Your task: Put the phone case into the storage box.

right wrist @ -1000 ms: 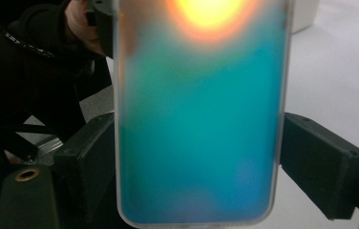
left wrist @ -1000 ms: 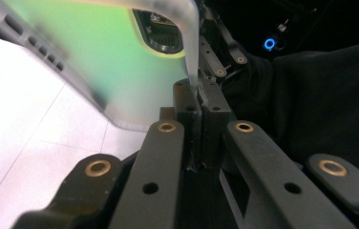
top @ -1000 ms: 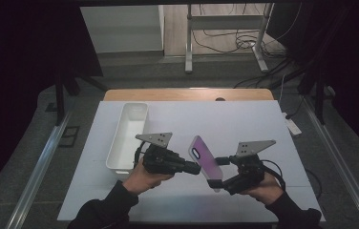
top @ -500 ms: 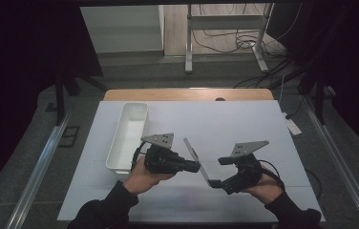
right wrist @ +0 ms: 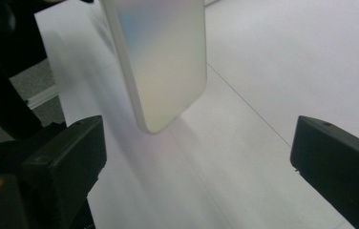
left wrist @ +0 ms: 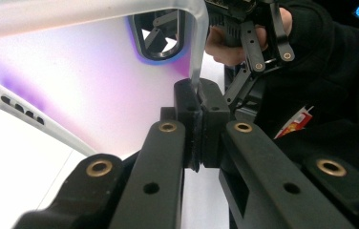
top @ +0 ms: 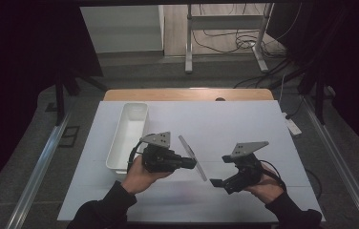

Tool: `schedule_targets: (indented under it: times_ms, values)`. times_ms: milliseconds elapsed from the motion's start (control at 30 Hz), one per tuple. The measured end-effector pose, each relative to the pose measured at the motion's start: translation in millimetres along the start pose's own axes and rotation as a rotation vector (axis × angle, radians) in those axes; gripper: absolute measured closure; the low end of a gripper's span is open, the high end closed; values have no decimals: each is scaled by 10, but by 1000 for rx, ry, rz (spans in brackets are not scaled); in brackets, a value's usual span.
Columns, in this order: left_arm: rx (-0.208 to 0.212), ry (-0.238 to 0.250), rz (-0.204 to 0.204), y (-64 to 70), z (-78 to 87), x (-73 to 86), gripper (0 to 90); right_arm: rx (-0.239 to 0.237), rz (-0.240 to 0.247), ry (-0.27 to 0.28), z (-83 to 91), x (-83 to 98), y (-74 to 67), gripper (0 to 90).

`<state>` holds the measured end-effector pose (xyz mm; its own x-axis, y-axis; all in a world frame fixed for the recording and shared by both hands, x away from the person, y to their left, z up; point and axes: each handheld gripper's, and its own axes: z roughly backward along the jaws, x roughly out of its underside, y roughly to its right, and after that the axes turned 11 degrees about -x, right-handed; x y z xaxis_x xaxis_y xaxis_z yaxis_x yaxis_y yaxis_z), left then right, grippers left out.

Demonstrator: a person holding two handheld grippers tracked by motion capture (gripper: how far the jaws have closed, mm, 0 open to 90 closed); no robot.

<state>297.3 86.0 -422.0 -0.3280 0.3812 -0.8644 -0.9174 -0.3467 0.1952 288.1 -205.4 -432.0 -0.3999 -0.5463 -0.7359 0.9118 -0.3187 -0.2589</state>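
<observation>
High view showed, at the left of the white counter [top: 244, 129], a long white rectangular plastic bin [top: 129, 135] lying lengthwise. Just right of it the person's left hand [top: 139, 175] held the left gripper [top: 191, 163], whose fingers were pinched on the edge of a thin translucent phone case with a purple-tinted iridescent sheen [top: 193, 157], raised off the counter and seen nearly edge-on as a slanted sliver. Farther right, apart from the case, the right hand [top: 265, 187] held the right gripper [top: 216, 182] pointing back toward it.

Left gripper view gave what the overhead angle could not: the case [left wrist: 87, 81] broadside, its pale purple inner face, its rounded camera cut-out and small slots along one edge, with the black fingers [left wrist: 187, 102] pressed together on its rim. Beyond it the right gripper [left wrist: 254, 43] and a dark sleeve [left wrist: 330, 81] were in sight.

Right gripper view showed the case's [right wrist: 161, 59] rounded lower corner hanging above the counter [right wrist: 282, 71], casting a soft shadow, while that gripper's own black fingers [right wrist: 68, 152] stood spread wide, holding nothing.
</observation>
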Motion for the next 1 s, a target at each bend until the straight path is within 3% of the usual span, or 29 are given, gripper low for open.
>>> schedule_targets:
  times_ms: [367,733,1000]
  values:
    - [-49,-10,-9,16,28,-18,886,56,7,-14,-7,42,-1,2]
    - [-98,-36,-12,2,32,-44,886,132,-52,13,85,124,36,0]
    - [-148,-43,-2,-57,49,-83,885,166,-43,9,130,181,13,0]
